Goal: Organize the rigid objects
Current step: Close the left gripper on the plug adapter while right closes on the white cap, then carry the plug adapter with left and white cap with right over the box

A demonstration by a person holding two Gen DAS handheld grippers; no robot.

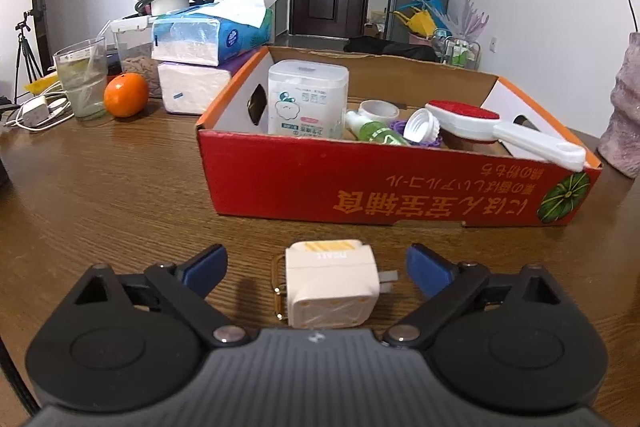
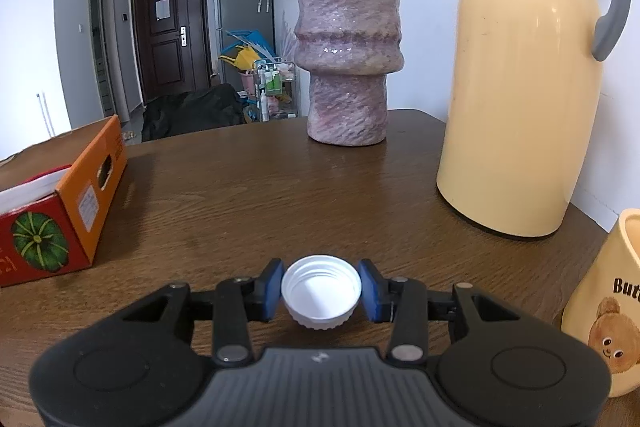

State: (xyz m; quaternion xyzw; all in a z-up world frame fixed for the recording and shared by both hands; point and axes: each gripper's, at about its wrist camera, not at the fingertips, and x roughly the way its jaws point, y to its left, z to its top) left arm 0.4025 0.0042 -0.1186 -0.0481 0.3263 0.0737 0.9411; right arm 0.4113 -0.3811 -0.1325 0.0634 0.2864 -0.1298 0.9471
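Wooden table point(image 1: 120, 187) carries a white charger point(image 1: 332, 283) near its front edge, between the spread, untouching jaws of the left gripper point(image 1: 316, 267) (centre them before squeezing), while the right gripper point(image 2: 322, 289) clamps a white cap point(image 2: 321, 291) beside the red box point(image 1: 360, 187).

Counts: 1 box point(image 1: 360, 183), 2 tissue packs point(image 1: 208, 39), 1 orange point(image 1: 125, 95), 1 charger plug point(image 1: 332, 287), 1 lint brush point(image 1: 480, 125); 1 vase point(image 2: 348, 47), 1 thermos point(image 2: 524, 87), 1 bear mug point(image 2: 608, 307), 1 white cap point(image 2: 321, 289).
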